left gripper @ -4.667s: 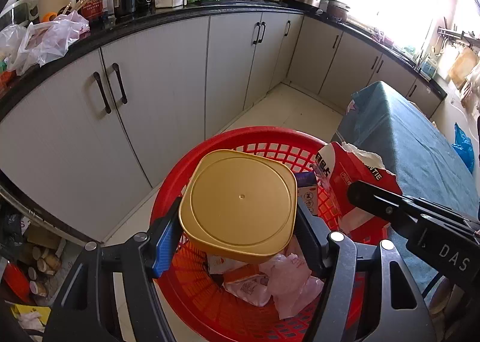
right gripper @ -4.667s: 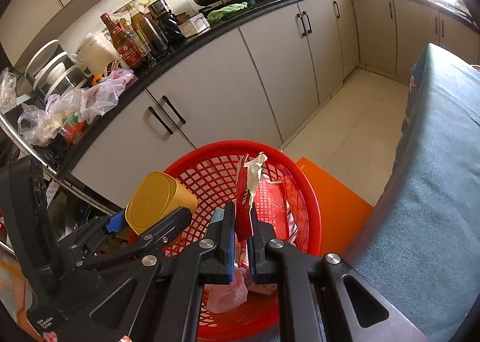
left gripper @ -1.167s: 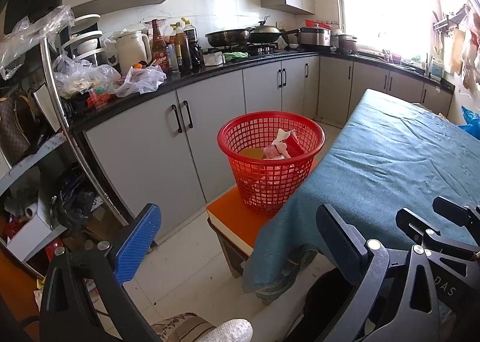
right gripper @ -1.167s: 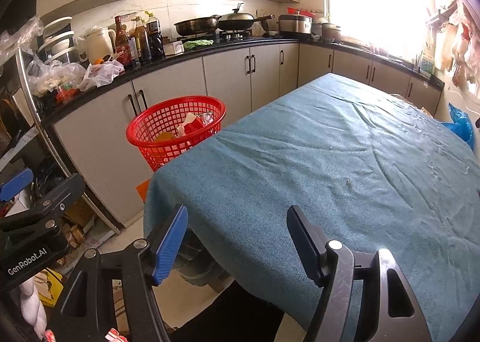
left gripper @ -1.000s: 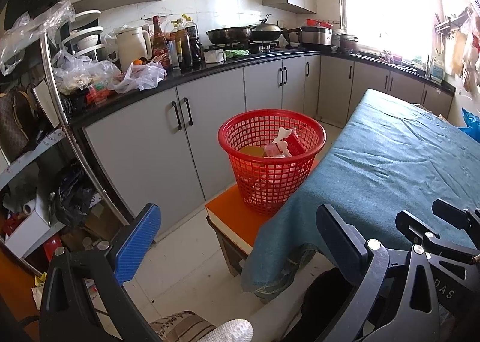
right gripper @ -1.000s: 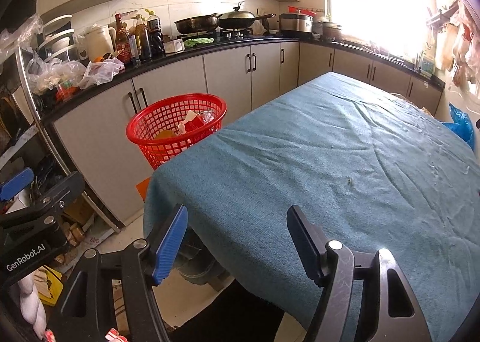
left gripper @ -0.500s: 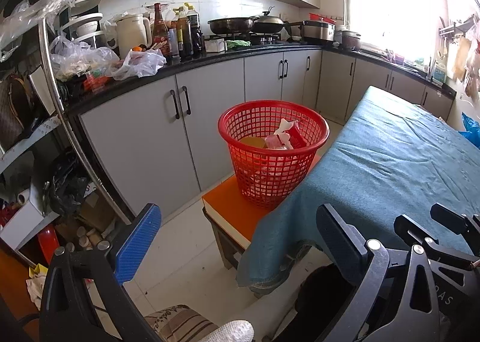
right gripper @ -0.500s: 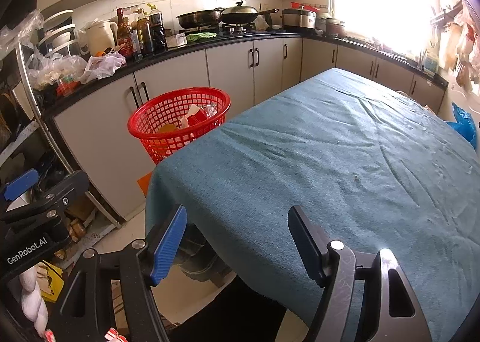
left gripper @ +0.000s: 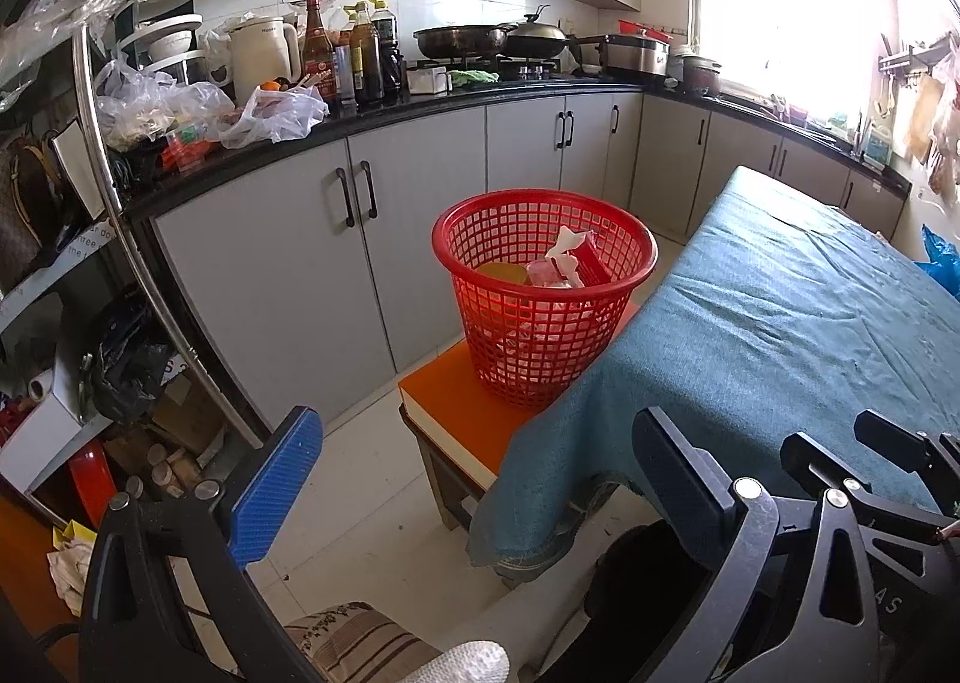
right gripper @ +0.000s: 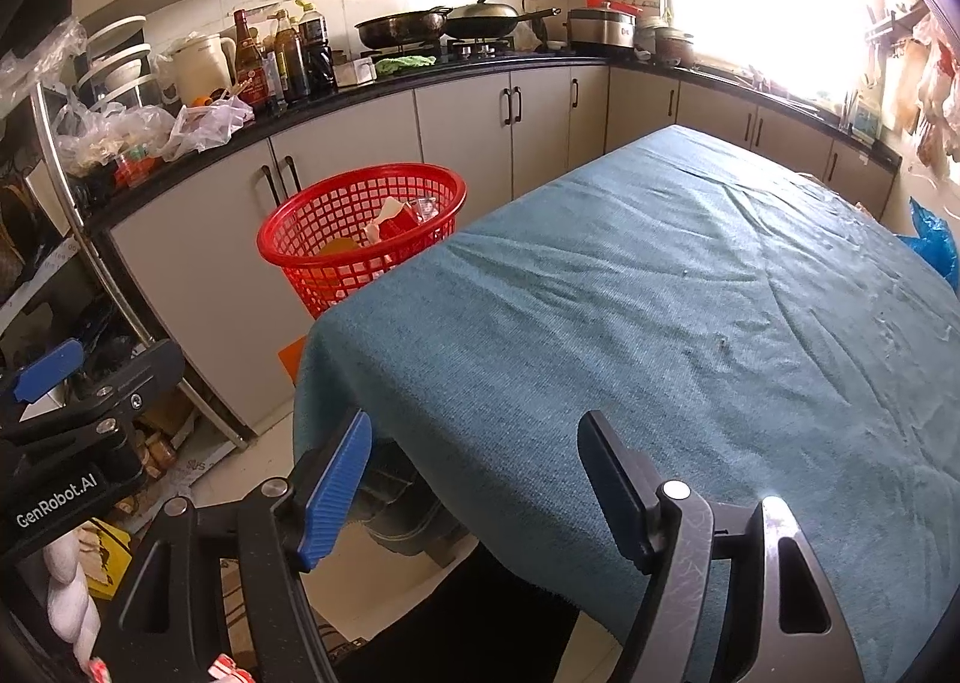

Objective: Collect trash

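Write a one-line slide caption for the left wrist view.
Open left tongs hang empty, facing a red plastic mesh basket of trash on an orange stool beside the teal-clothed table.

The left tongs (left gripper: 474, 473) stand wide apart with nothing between them, angled downward. The blue ribbed pad (left gripper: 276, 488) sits on the left finger, and the dark right finger (left gripper: 684, 479) faces it across a broad gap. The right tongs (right gripper: 474, 479) also gape wide and hold nothing, tilted downward in much the same way; their blue ribbed pad (right gripper: 333, 488) is on the left and the dark finger (right gripper: 615, 488) on the right. In the right wrist view the left tongs' black frame shows at the near left edge, so the two tools sit side by side, close together but not touching. A white-gloved bit of the person's hand (left gripper: 468, 662) shows at the bottom edge.
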`<action>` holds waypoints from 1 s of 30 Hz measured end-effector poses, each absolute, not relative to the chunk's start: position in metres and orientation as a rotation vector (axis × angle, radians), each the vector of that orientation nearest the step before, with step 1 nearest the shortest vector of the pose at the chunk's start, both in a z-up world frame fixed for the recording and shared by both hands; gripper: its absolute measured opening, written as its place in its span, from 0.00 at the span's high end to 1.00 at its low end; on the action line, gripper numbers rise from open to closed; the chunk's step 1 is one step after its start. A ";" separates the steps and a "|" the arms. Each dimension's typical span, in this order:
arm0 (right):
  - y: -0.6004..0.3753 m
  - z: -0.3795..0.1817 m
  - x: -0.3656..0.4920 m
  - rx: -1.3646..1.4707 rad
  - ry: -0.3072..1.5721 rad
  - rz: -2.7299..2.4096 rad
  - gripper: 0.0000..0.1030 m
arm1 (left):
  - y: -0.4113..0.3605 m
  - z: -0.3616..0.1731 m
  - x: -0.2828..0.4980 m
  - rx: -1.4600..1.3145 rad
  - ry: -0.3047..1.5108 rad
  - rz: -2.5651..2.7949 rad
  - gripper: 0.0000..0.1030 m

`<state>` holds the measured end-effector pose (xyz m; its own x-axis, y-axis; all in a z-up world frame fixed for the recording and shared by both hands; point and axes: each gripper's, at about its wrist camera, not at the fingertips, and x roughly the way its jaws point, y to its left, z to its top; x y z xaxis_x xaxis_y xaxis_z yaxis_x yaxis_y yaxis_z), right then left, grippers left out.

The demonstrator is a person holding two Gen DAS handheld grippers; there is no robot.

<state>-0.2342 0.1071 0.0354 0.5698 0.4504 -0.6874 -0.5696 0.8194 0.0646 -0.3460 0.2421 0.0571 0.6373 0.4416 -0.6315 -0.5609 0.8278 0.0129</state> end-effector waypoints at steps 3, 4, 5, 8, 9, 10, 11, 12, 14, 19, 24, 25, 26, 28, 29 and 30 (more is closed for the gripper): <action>0.109 0.034 -0.235 -0.177 0.756 0.601 0.26 | 0.242 0.056 -0.346 -0.190 0.667 0.576 0.00; 0.109 0.033 -0.235 -0.182 0.755 0.600 0.26 | 0.243 0.056 -0.346 -0.191 0.668 0.576 0.00; 0.110 0.033 -0.236 -0.185 0.753 0.598 0.26 | 0.242 0.056 -0.346 -0.191 0.668 0.576 0.00; 0.111 0.033 -0.236 -0.193 0.749 0.593 0.26 | 0.243 0.054 -0.346 -0.194 0.671 0.576 0.00; 0.111 0.032 -0.236 -0.194 0.749 0.593 0.26 | 0.244 0.053 -0.346 -0.194 0.672 0.577 0.00; 0.112 0.032 -0.236 -0.195 0.750 0.593 0.26 | 0.244 0.053 -0.345 -0.195 0.673 0.577 0.00; 0.112 0.032 -0.235 -0.195 0.751 0.592 0.26 | 0.245 0.052 -0.346 -0.196 0.674 0.578 0.00; 0.112 0.031 -0.235 -0.196 0.752 0.591 0.26 | 0.246 0.051 -0.345 -0.197 0.675 0.577 0.00; 0.113 0.030 -0.236 -0.198 0.754 0.591 0.26 | 0.247 0.050 -0.345 -0.199 0.678 0.578 0.00; 0.114 0.028 -0.235 -0.201 0.759 0.590 0.25 | 0.250 0.047 -0.345 -0.209 0.682 0.572 0.00; 0.116 0.026 -0.235 -0.203 0.766 0.588 0.25 | 0.254 0.043 -0.344 -0.227 0.691 0.560 0.00; 0.116 0.026 -0.235 -0.203 0.768 0.587 0.25 | 0.255 0.042 -0.344 -0.233 0.693 0.557 0.00; 0.117 0.025 -0.235 -0.204 0.770 0.586 0.25 | 0.257 0.041 -0.344 -0.239 0.695 0.554 0.00; 0.118 0.023 -0.234 -0.207 0.775 0.584 0.25 | 0.258 0.040 -0.343 -0.246 0.699 0.552 0.00; 0.119 0.023 -0.234 -0.209 0.776 0.584 0.25 | 0.259 0.039 -0.343 -0.249 0.701 0.551 0.00; 0.119 0.023 -0.234 -0.211 0.777 0.583 0.25 | 0.260 0.038 -0.343 -0.253 0.703 0.551 0.00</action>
